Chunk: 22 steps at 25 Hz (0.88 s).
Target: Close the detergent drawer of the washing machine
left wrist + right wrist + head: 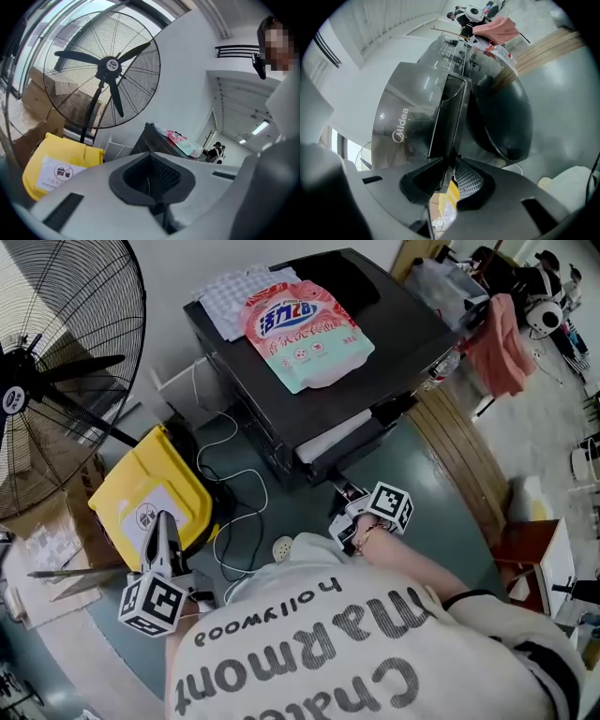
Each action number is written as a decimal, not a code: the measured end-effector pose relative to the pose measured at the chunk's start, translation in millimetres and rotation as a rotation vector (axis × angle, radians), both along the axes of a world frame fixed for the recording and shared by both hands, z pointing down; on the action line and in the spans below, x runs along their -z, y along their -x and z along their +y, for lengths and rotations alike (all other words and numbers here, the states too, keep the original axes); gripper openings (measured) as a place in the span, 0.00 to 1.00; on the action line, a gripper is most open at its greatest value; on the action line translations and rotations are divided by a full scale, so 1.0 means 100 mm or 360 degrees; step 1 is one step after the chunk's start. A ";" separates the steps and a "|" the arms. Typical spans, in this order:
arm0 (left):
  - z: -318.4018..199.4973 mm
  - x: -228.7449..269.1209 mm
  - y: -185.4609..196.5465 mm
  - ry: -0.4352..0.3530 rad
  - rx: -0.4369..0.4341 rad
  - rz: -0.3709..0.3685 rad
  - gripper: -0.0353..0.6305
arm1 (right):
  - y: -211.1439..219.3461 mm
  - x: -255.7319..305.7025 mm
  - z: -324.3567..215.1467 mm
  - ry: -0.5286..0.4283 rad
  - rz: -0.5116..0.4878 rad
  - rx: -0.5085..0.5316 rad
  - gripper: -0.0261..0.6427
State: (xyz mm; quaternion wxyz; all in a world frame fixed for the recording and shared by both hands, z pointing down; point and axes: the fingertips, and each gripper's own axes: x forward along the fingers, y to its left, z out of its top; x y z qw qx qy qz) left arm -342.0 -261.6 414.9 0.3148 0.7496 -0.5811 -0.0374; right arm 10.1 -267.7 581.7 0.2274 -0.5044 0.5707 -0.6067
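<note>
Jaws on the right gripper [449,165] were pulled in narrow and clamped on the end of the detergent drawer [447,115]. That drawer stuck out from the top edge of the washing machine [375,352] front, just beside the round door [506,117].

Left gripper [151,157] had its jaws pressed together with nothing in them. It hung well apart from the machine, near a yellow bin [150,486] on the floor, with a big fan [108,65] behind that.

On the machine's top, a pink and green detergent pouch [307,332] lay around the middle, touching a checked cloth [225,298] toward the far left corner. Some white cable [225,484] looped on the floor between bin and machine.
</note>
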 end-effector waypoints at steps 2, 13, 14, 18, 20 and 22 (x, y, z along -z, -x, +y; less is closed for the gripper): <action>0.00 -0.02 0.02 0.0010 -0.0002 0.0005 0.06 | 0.00 0.00 -0.01 0.0002 0.0001 -0.0013 0.18; -0.16 -0.01 0.08 0.0003 -0.0022 0.0027 0.06 | 0.03 -0.01 -0.08 0.0037 -0.0006 -0.0041 0.18; -0.18 -0.02 0.07 0.0002 -0.0025 0.0030 0.06 | 0.03 -0.01 -0.09 0.0041 -0.0005 -0.0042 0.18; -0.26 -0.02 0.07 0.0006 -0.0033 0.0043 0.06 | 0.06 0.01 -0.14 0.0044 -0.0004 -0.0037 0.18; -0.29 -0.04 0.06 0.0011 -0.0034 0.0048 0.06 | 0.07 0.00 -0.16 0.0049 -0.0007 -0.0031 0.18; -0.32 -0.06 0.05 0.0015 -0.0036 0.0050 0.06 | 0.08 0.00 -0.18 0.0055 -0.0008 -0.0027 0.18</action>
